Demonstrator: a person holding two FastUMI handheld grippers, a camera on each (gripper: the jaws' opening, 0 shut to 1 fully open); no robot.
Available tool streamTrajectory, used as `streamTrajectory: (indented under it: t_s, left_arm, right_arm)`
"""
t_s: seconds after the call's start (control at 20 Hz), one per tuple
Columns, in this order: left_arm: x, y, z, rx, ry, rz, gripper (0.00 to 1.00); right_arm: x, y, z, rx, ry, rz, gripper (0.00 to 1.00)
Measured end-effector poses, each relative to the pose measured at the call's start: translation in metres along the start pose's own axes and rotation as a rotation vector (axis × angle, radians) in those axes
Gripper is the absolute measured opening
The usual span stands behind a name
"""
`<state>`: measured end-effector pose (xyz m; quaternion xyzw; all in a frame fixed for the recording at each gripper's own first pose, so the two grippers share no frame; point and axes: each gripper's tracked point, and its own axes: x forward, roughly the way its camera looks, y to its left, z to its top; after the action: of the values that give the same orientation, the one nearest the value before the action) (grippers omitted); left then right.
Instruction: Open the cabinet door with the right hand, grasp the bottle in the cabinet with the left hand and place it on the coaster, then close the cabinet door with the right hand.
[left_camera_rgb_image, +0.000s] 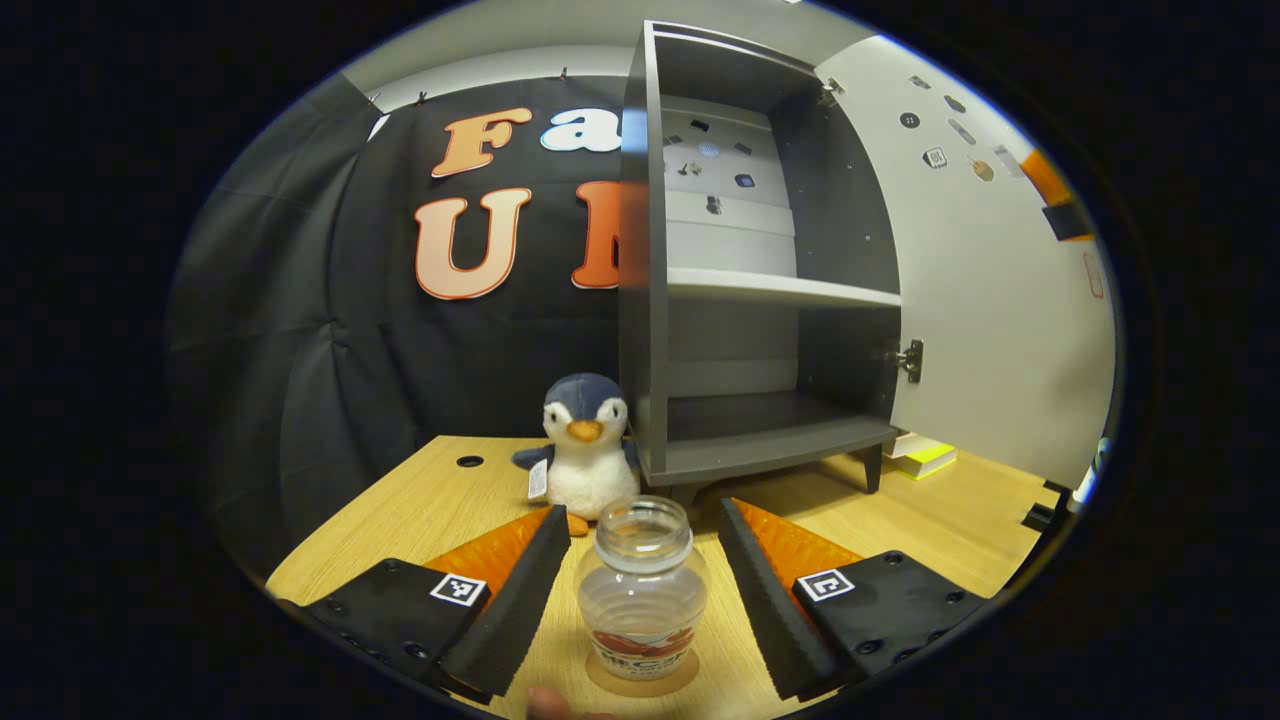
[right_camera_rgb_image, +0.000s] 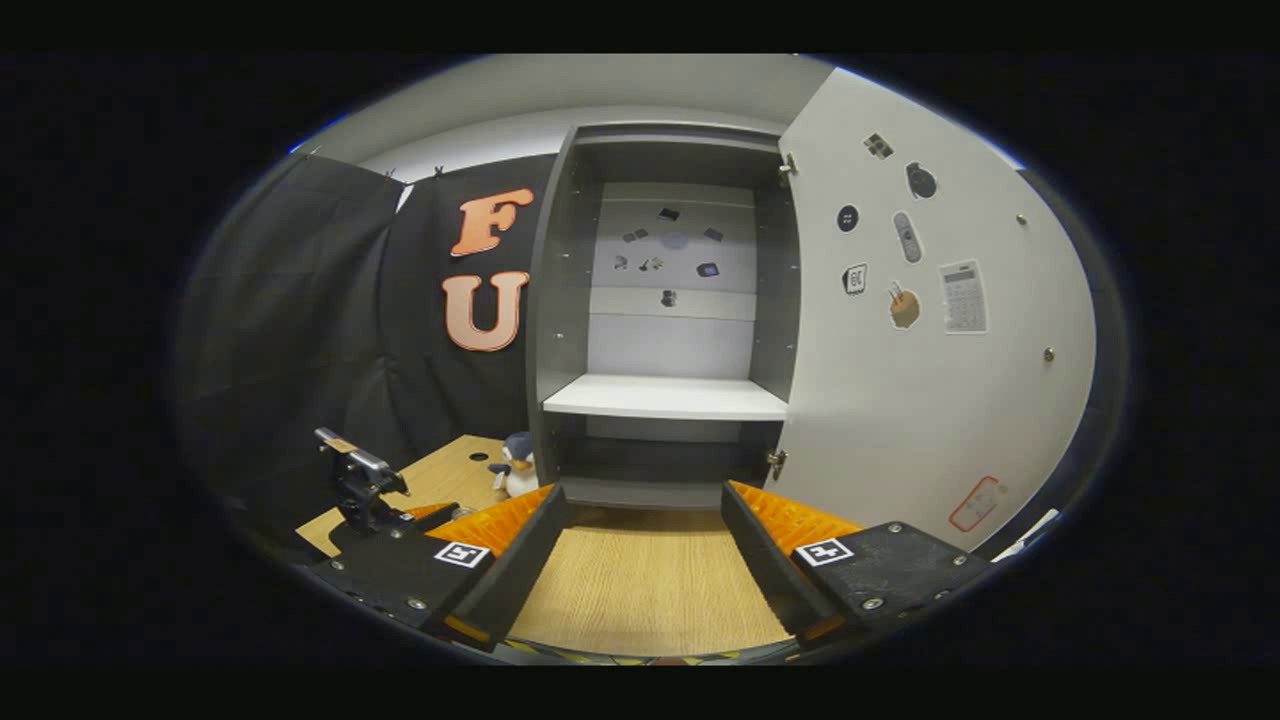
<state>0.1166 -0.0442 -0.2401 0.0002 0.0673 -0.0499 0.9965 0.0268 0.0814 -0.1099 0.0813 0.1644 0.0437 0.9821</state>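
Your left gripper (left_camera_rgb_image: 644, 590) is spread wide, clear of the bottle (left_camera_rgb_image: 641, 590) on its coaster (left_camera_rgb_image: 690, 682); your right gripper (right_camera_rgb_image: 644, 560) is released, facing the open cabinet door (right_camera_rgb_image: 930, 350).

Clear bottle (left_camera_rgb_image: 640, 590) upright on coaster (left_camera_rgb_image: 640, 682); cabinet door (left_camera_rgb_image: 985, 290) open.

Bystanders on the desk

A plush penguin (left_camera_rgb_image: 585, 452) sits upright on the wooden desk (left_camera_rgb_image: 420, 510), white-bellied with an orange beak and a small tag at its side. Behind it to the left, a round dark hole (left_camera_rgb_image: 469, 461) is cut in the desk top. Far right, a stack of books (left_camera_rgb_image: 925, 456), one with a yellow cover, lies flat on the desk.
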Motion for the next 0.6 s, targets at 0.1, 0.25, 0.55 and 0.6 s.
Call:
streamTrajectory:
  t_s: [0.1, 0.25, 0.55, 0.6]
  left_arm:
    - [-0.003, -0.002, 0.021, -0.012, -0.024, -0.004, 0.97]
    - [-0.008, -0.006, 0.047, -0.024, -0.05, -0.008, 0.97]
    - [-0.018, -0.009, 0.094, -0.007, -0.072, 0.005, 0.97]
    - [-0.019, -0.01, 0.1, -0.014, -0.073, 0.009, 0.97]
  right_arm:
    - [-0.006, -0.008, 0.007, -0.002, -0.02, -0.017, 0.95]
    - [-0.015, -0.021, 0.021, 0.005, -0.061, -0.044, 0.95]
    - [-0.037, -0.053, 0.047, 0.025, -0.134, -0.087, 0.95]
    - [-0.042, -0.061, 0.051, 0.038, -0.143, -0.095, 0.95]
